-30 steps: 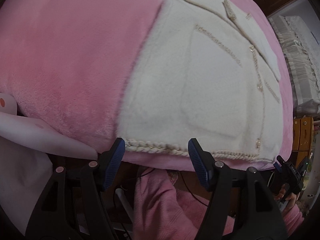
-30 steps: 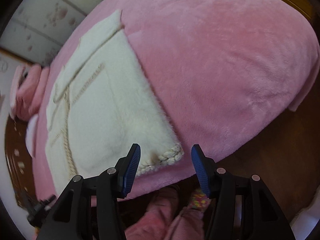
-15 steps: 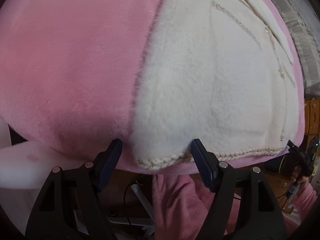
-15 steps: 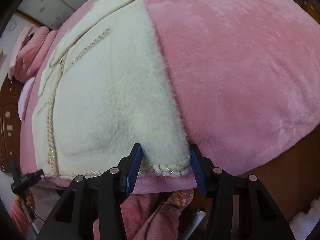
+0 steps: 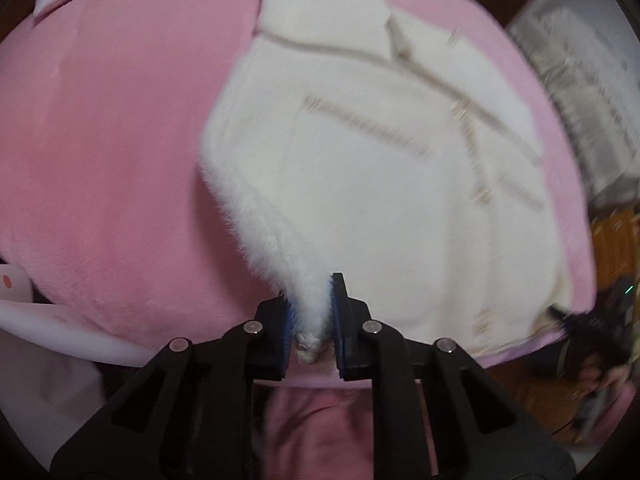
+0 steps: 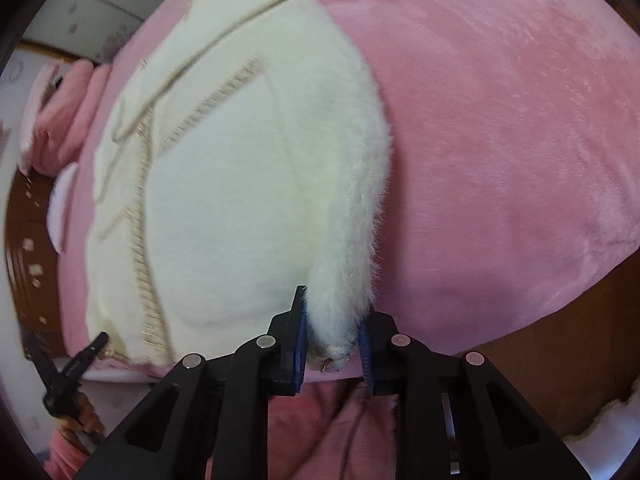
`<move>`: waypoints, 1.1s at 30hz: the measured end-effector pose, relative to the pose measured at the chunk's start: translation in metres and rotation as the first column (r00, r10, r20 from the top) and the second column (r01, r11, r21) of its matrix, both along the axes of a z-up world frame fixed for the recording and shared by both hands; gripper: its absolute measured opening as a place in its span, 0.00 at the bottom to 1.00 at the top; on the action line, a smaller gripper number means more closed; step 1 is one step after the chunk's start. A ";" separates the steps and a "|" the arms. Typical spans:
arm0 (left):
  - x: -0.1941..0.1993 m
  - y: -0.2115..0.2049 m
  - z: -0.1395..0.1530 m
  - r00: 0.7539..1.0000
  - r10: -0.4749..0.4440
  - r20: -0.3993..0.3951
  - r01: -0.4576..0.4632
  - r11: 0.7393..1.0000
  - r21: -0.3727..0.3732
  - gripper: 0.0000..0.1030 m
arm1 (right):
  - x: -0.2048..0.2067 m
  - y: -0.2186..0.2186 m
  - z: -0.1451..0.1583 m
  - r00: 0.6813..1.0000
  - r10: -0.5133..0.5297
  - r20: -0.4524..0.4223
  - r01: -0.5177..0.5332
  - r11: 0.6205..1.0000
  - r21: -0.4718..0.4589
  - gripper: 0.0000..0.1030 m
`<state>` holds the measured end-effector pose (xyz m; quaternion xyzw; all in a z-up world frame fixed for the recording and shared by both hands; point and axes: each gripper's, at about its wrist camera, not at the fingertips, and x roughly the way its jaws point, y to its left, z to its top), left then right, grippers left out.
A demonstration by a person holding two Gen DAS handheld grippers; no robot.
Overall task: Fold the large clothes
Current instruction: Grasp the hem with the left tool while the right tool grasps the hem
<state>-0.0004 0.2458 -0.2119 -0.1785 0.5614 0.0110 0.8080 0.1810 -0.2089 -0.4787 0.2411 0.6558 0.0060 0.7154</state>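
A fluffy white cardigan [image 5: 380,184] with gold braid trim and buttons lies face up on a pink plush bed cover [image 5: 100,140]. My left gripper [image 5: 311,320] is shut on the cardigan's near left hem corner, which is lifted off the cover. In the right wrist view my right gripper [image 6: 333,338] is shut on the near right hem corner of the same cardigan [image 6: 240,168], also lifted, with the cover [image 6: 500,120] to its right. Each view shows the other gripper at its edge.
Pink pillows [image 6: 60,100] lie at the head of the bed, beside a dark wooden headboard. A white ruffled cloth [image 5: 580,80] lies beyond the bed's far side. The person's pink-clad legs [image 5: 320,432] are below the grippers. Brown wooden floor [image 6: 560,360] is at right.
Both grippers were open around the hem corners. Both have closed on the corners and lifted them, bunching the fabric and raising the cardigan's near edge.
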 end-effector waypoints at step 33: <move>0.264 0.069 0.183 0.822 0.377 0.427 -0.280 0.920 -0.273 0.11 | 0.263 0.009 0.173 0.557 -0.620 0.552 0.296 0.769 0.566 0.18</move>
